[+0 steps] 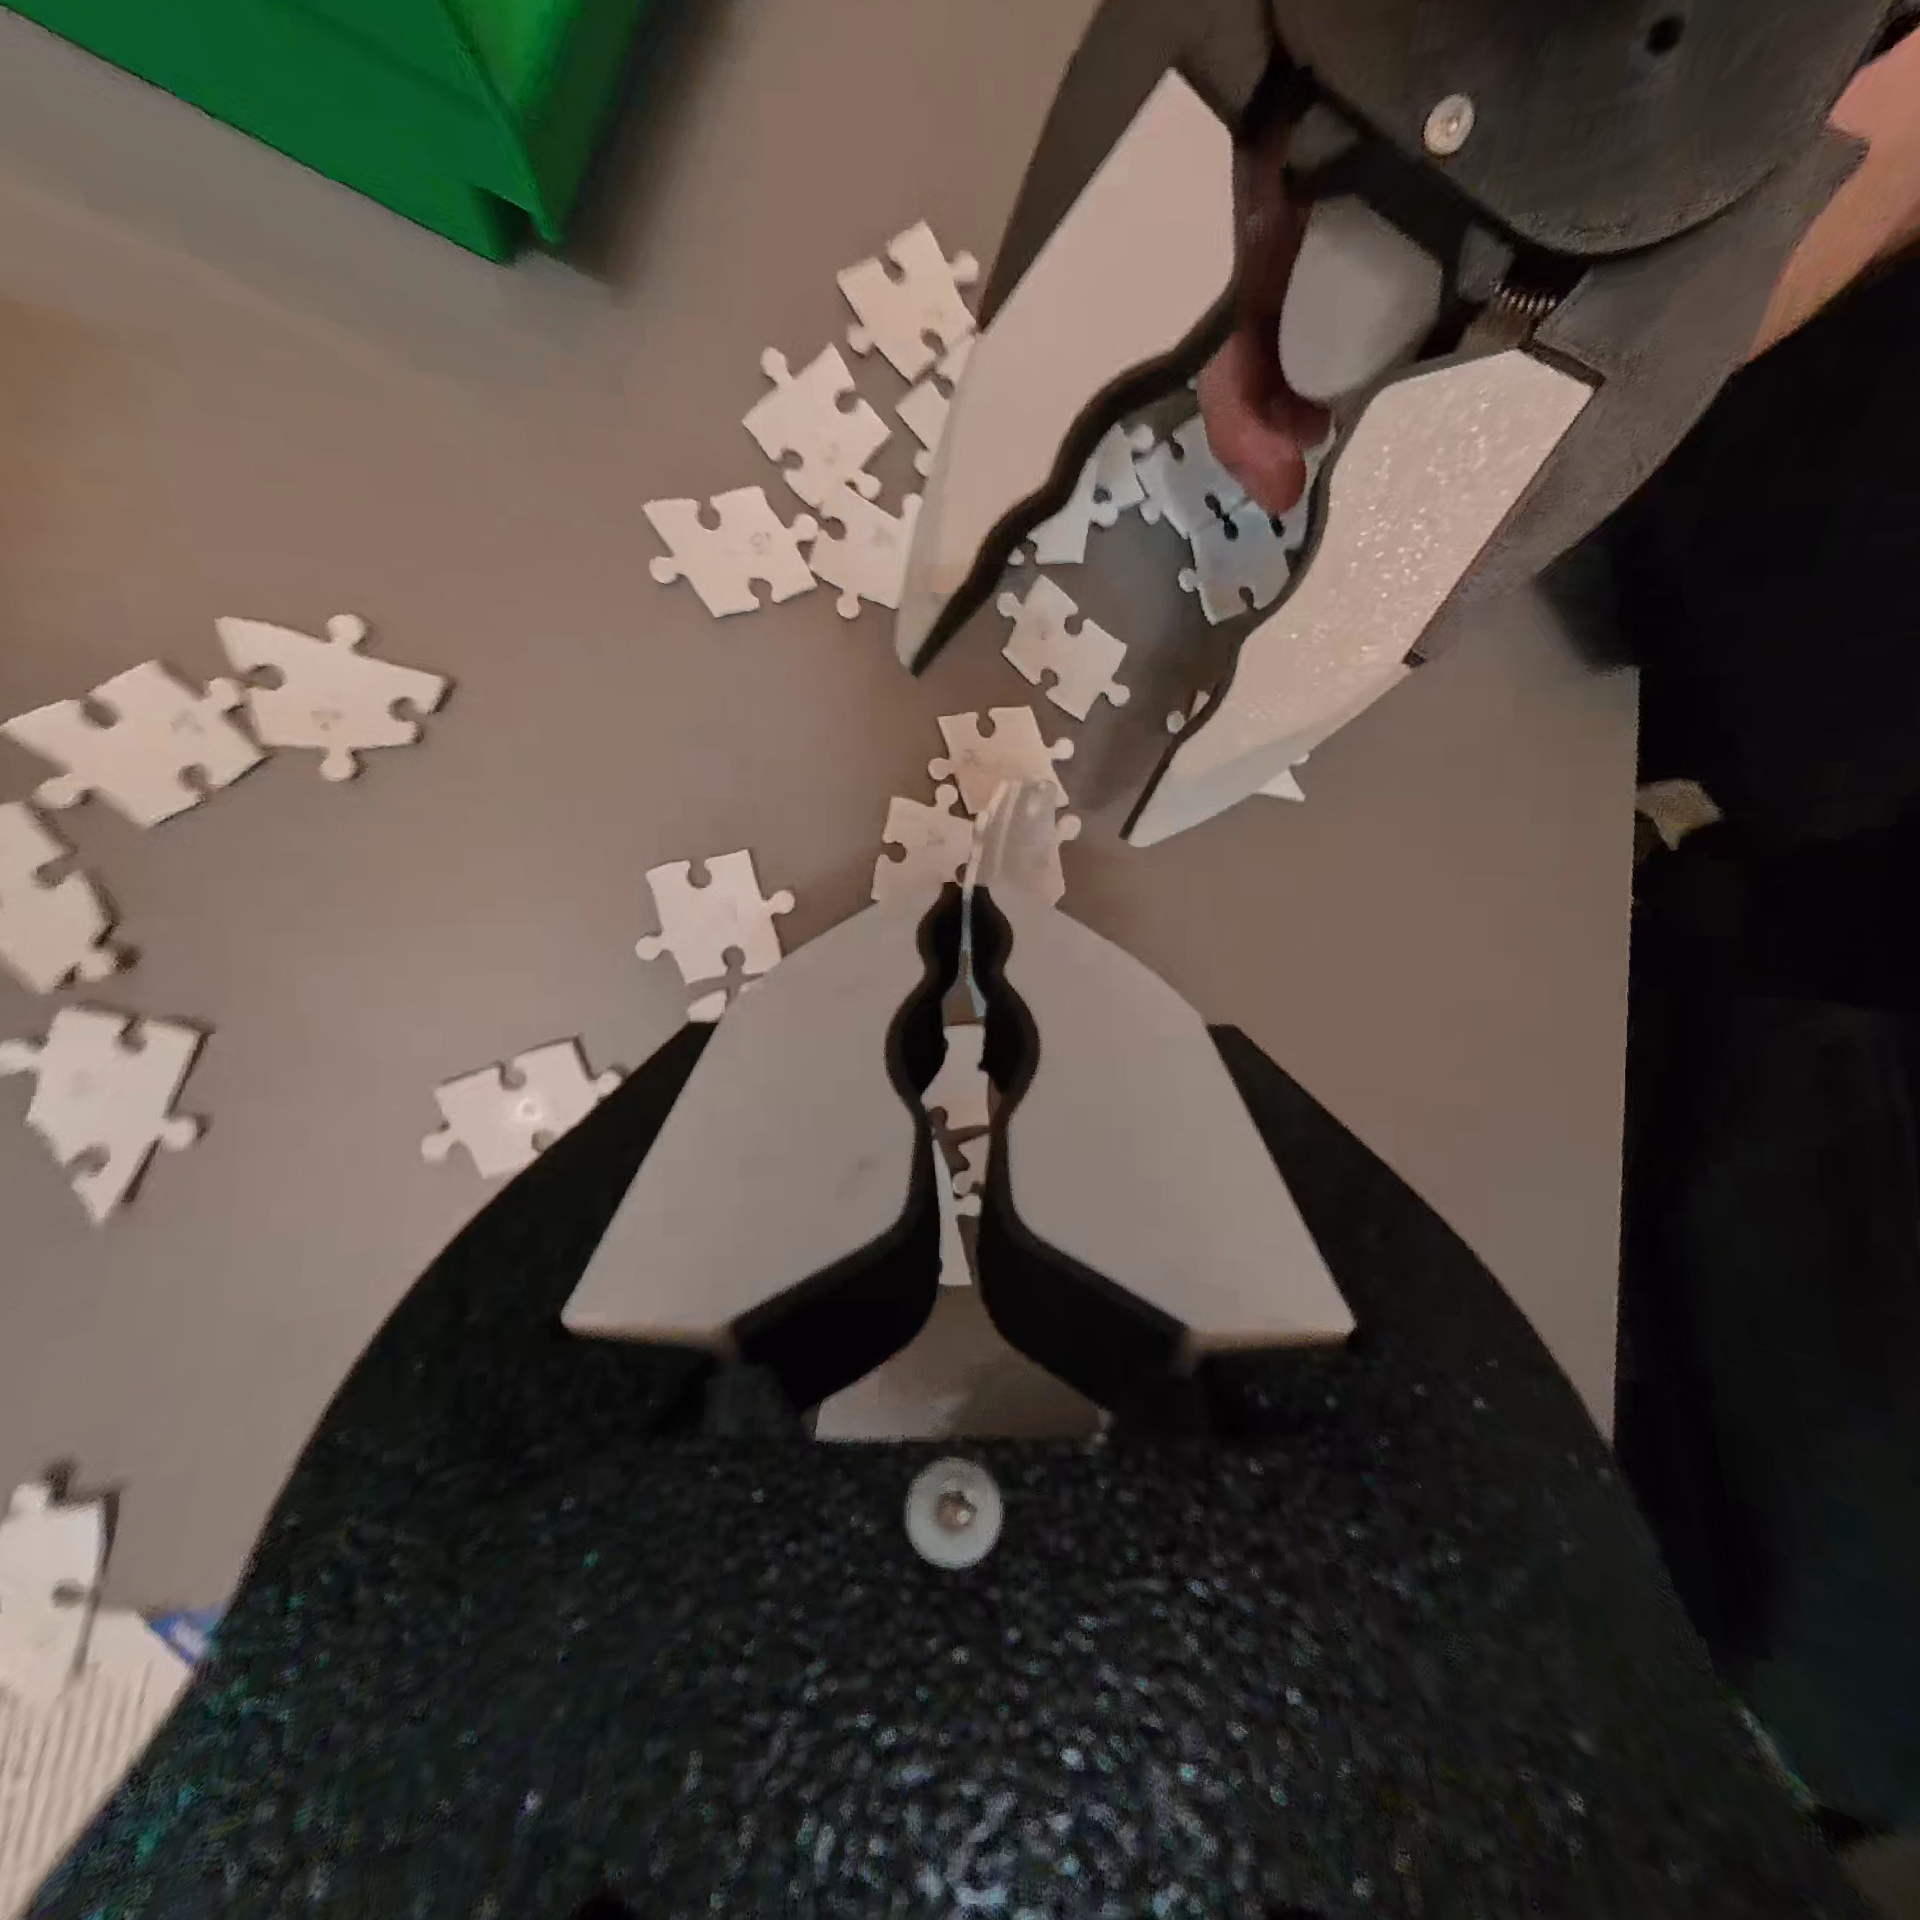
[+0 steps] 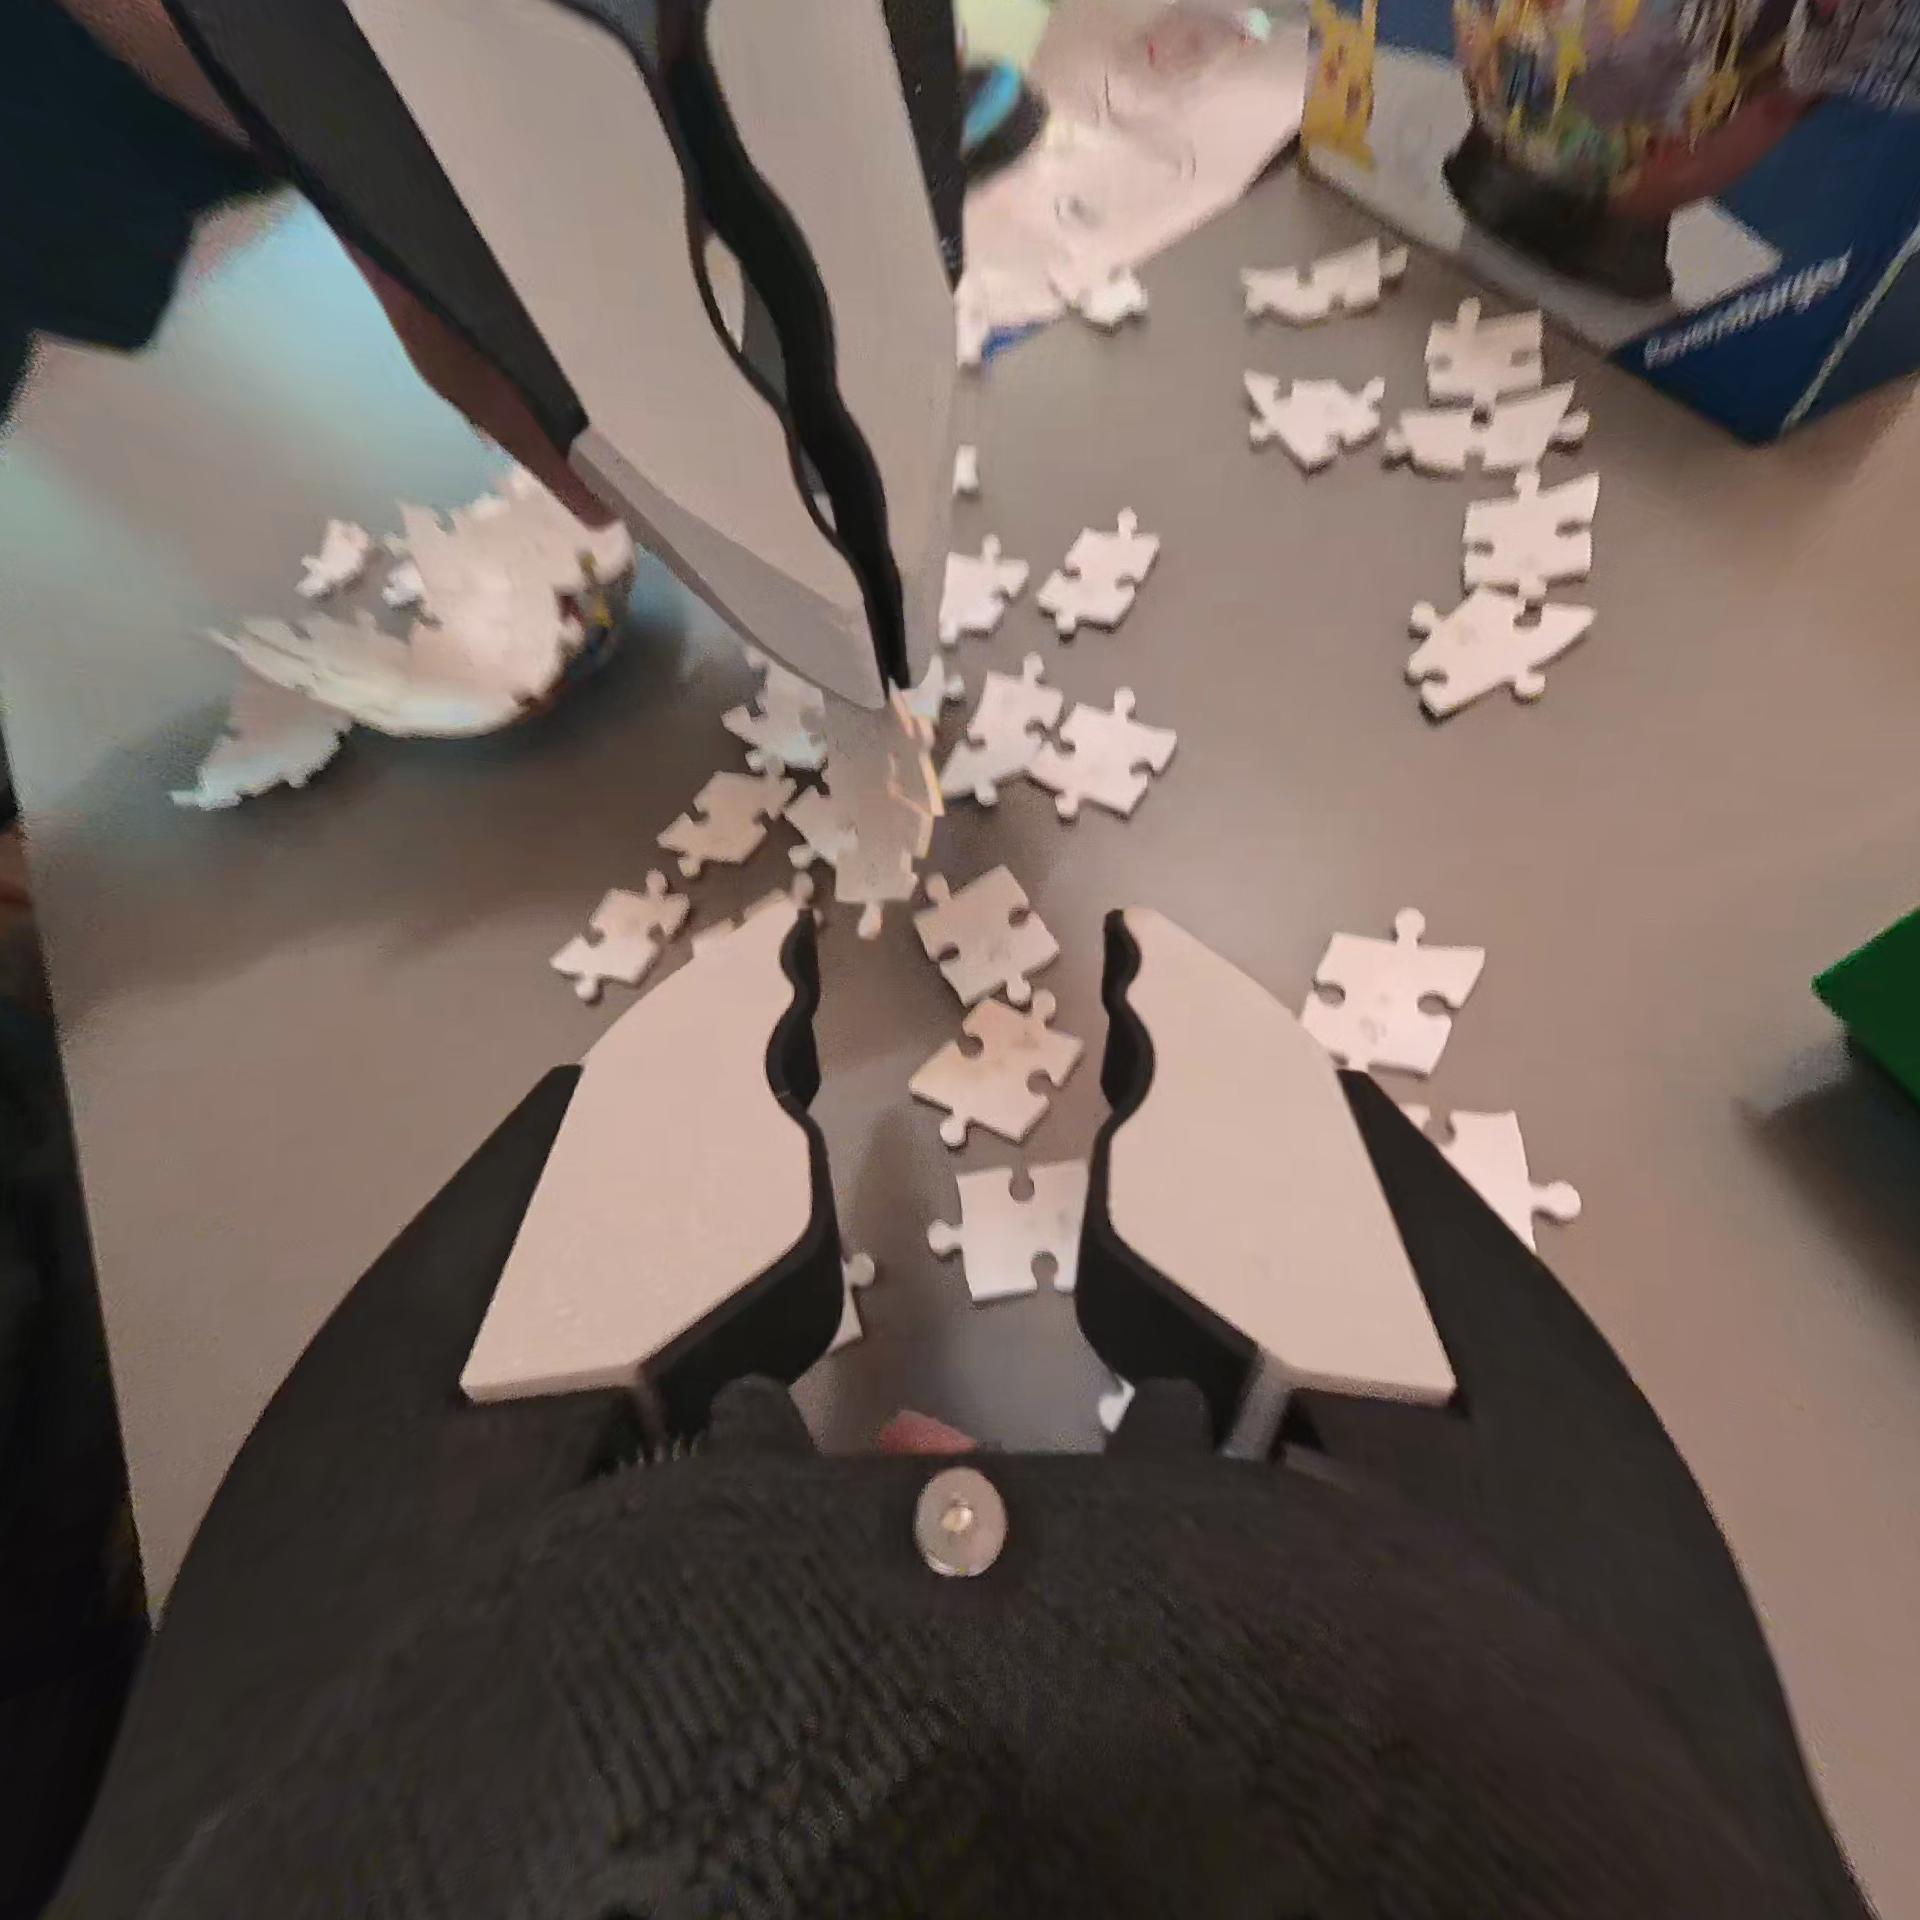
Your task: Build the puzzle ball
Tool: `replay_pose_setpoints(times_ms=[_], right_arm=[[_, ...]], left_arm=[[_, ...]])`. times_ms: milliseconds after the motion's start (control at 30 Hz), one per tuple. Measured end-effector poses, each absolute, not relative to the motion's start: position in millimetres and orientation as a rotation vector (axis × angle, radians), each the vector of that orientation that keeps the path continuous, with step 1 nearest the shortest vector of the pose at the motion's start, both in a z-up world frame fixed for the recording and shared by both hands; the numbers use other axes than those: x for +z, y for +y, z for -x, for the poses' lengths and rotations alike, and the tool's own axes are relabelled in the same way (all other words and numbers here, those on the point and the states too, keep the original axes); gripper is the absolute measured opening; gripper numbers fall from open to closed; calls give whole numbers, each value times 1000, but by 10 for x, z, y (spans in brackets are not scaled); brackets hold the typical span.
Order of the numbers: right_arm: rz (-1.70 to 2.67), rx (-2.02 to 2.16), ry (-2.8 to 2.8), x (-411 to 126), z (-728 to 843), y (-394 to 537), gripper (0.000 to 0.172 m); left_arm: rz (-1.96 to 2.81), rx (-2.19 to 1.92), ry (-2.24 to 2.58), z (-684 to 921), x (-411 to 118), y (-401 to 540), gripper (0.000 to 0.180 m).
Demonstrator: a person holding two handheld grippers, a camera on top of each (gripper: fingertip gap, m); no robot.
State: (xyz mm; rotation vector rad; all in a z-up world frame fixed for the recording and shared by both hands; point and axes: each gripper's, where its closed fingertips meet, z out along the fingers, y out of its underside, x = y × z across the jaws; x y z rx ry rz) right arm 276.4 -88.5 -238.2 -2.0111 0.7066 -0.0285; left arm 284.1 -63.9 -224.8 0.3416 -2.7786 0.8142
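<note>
Crowded middle, open edges on the grey table [image 2: 1351, 1039]

Loose white puzzle pieces [image 2: 1070, 753] lie thick through the centre, leaving only narrow bare lanes between them; the left gripper [image 2: 896, 681], clamped on a white puzzle piece [image 2: 878, 821], hangs over that cluster and blocks the way in from above, just ahead of the wide-open right gripper [image 2: 961, 935]. A curved shell of joined pieces [image 2: 457, 634] stands to the left, a blue box [image 2: 1766, 312] and a plastic bag [image 2: 1122, 156] close off the far side, and a green bin [image 1: 343, 94] takes one corner. Bare tabletop [image 1: 1351, 1039] lies open beside the near edge
</note>
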Motion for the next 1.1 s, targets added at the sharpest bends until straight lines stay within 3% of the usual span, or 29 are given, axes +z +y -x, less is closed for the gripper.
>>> replay_pose_setpoints(times_ms=[33,267,567,633,1100], right_arm=[[1965,-28,693,-2306,-2778,-847,49],[1712,-1,519,-1788,-2687,-537,25],[1649,50,458,-1596,-2565,-340,18],[1627,78,429,-1540,-2521,-322,3],[1688,130,346,-1496,-2353,-293,2]], left_arm=[[-383,859,-2785,-2843,-2183,-608,1],[-594,1197,-2760,-2686,-1714,-463,1],[-743,1468,-2715,-2543,-1431,-328,1],[-762,1511,-2685,-2533,-1397,-317,1],[-501,1582,-2648,-2348,-1344,-341,6]])
